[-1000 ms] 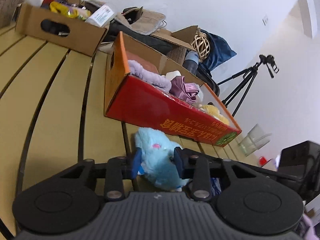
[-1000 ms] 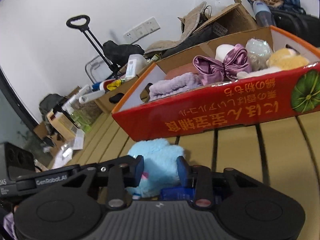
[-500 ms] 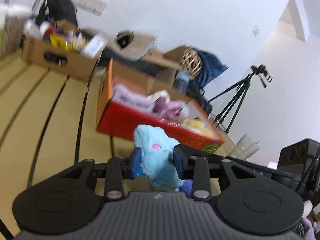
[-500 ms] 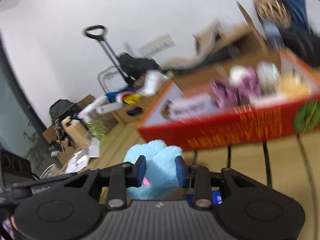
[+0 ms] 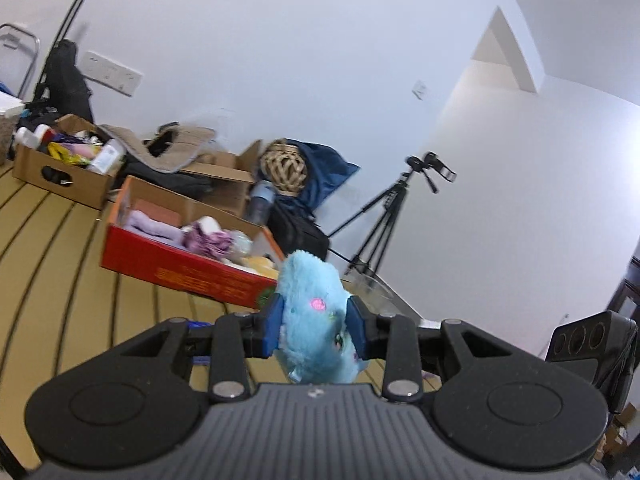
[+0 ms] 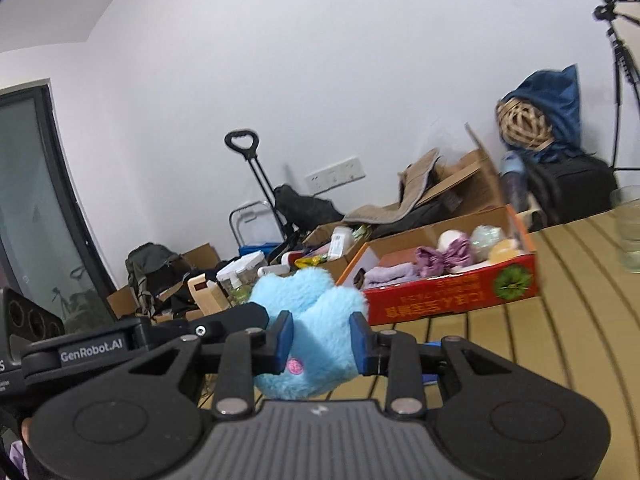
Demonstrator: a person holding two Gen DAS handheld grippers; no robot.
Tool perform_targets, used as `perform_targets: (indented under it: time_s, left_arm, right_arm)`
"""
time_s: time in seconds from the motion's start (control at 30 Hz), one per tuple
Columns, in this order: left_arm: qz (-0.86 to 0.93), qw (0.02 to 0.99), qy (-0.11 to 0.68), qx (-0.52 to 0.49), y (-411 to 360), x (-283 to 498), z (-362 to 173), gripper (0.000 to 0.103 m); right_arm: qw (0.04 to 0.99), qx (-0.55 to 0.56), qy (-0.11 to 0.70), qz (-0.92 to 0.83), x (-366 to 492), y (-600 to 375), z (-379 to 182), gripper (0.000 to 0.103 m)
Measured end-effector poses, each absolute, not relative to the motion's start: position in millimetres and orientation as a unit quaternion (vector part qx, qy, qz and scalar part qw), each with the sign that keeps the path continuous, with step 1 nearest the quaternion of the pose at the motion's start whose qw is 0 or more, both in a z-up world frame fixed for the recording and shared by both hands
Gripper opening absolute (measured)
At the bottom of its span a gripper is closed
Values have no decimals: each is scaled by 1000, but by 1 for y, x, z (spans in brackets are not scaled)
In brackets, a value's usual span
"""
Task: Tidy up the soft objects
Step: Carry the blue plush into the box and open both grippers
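Two handheld grippers share one fluffy blue plush toy (image 5: 316, 320), lifted clear of the slatted yellow desk (image 5: 60, 264). In the left wrist view, the left gripper (image 5: 315, 326) has its blue-padded fingers (image 5: 273, 326) pressed into either side of the toy, which bulges up above them and hangs down between them; a small pink spot shows on its fur. In the right wrist view, the right gripper (image 6: 322, 338) clamps the same toy, its fingers (image 6: 285, 338) sinking into the fur at both flanks, with two rounded lobes of fluff rising above the fingertips. Just left of those fingers, the black body of the other gripper reaches in to the toy.

Beyond the fingertips, well apart from the toy, a red cardboard box (image 5: 180, 268) sits on the desk, holding a folded lilac cloth (image 5: 150, 226), a purple satin bow (image 6: 444, 256) and a yellow soft item (image 6: 506, 250). A brown cardboard box (image 5: 60, 176) of bottles stands farther off to the left of the left fingers.
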State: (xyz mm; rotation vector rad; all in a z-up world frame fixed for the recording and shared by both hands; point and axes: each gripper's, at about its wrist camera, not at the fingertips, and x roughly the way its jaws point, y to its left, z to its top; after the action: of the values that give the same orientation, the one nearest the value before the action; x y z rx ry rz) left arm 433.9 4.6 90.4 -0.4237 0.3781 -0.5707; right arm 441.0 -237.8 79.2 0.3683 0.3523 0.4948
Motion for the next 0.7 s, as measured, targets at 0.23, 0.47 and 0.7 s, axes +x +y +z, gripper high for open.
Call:
perform_targets:
  time_s: [0.23,0.47,0.7]
  left_arm:
    - [-297,923,172,-173,-33,425,105,35]
    - [-307,924,164,-160,-49,512,127,35]
    - [-292,923,198,-154,-41,634,113,35]
  right_arm:
    - [948,180,143,222,415,-272,93,30]
    - [959,158,111,206,492,-284,123,30]
    - [952,167,156,203,636,-276,117,27]
